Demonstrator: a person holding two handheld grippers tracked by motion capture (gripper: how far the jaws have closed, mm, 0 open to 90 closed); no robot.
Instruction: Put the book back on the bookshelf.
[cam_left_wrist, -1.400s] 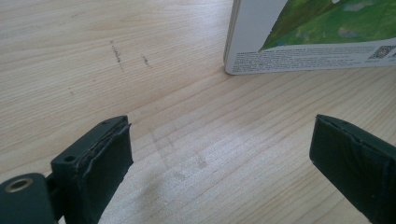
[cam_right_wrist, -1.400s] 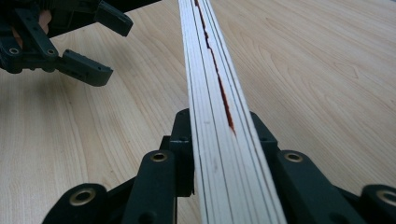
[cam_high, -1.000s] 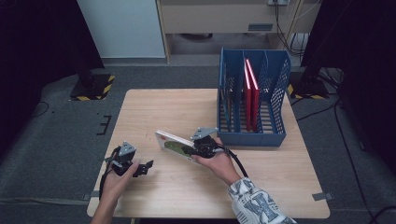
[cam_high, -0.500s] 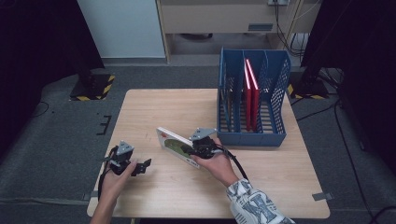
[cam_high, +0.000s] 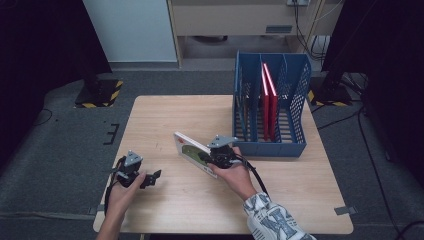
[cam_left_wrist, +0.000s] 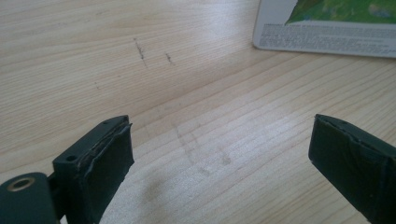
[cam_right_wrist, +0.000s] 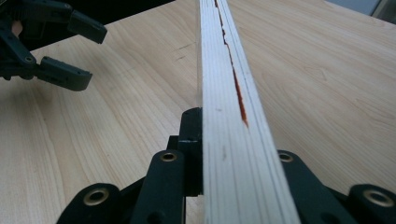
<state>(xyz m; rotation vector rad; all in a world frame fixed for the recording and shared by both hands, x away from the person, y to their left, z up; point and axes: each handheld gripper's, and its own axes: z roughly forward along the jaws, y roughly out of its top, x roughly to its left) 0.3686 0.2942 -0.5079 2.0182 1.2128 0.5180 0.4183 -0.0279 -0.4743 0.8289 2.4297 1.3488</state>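
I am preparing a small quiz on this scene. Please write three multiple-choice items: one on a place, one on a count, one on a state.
1. Where does the rack stand?
A. at the table's far right part
B. at the table's near left corner
C. on the floor

2. How many red books stand in the rack?
A. none
B. two
C. five

3. How are the left gripper jaws?
A. shut on a book
B. shut on nothing
C. open, with nothing between them

Answers:
1 A: in the high view the blue rack stands on the table, far and to the right.
2 B: two red books stand upright side by side in the same slot.
3 C: the left gripper view shows the jaws wide apart over bare wood, while the right gripper holds the book.
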